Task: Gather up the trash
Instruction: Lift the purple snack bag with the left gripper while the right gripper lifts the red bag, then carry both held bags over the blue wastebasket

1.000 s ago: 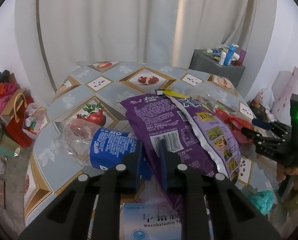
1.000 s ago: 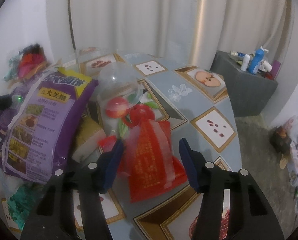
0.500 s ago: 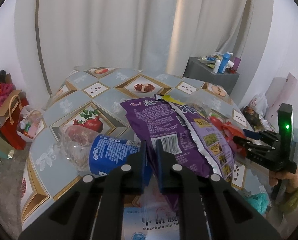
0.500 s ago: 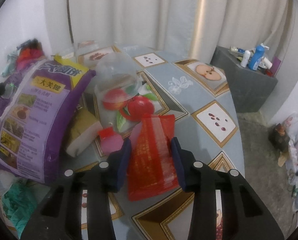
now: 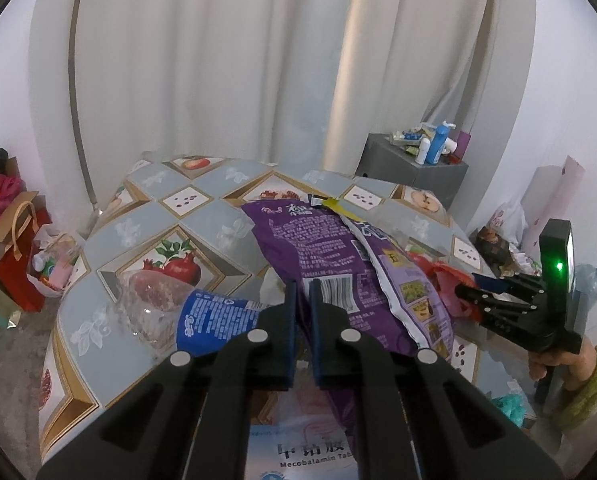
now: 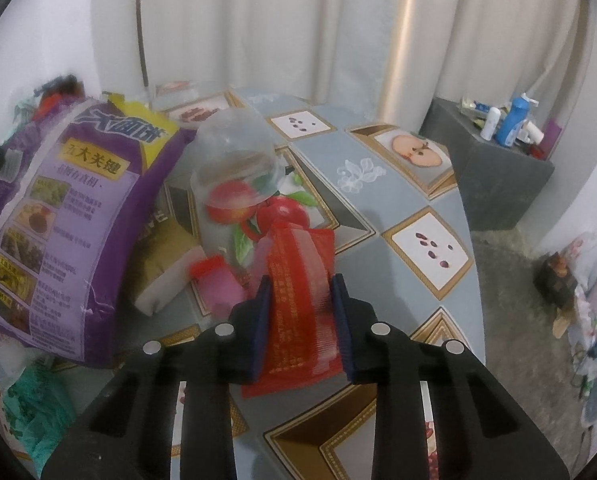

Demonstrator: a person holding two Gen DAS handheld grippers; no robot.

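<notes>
Since a second ago my right gripper has been closing; it now pinches the red packet at the table's five o'clock edge. My left gripper, nearly closed, seemingly nips the purple bag.

The large purple snack bag is glossy plastic film with a silvery inner edge, and the flat red sachet is shiny plastic too, finely ribbed across its face. The clear domed cup is thin see-through plastic (slightly cloudy), while the blue printed wrapper looks like crinkled glossy film. The round table's fruit-patterned cover has a smooth, faintly sheened vinyl look, the black gripper fingers are matt plastic with bright metal bolts, and the pale curtain is soft matt cloth.
</notes>
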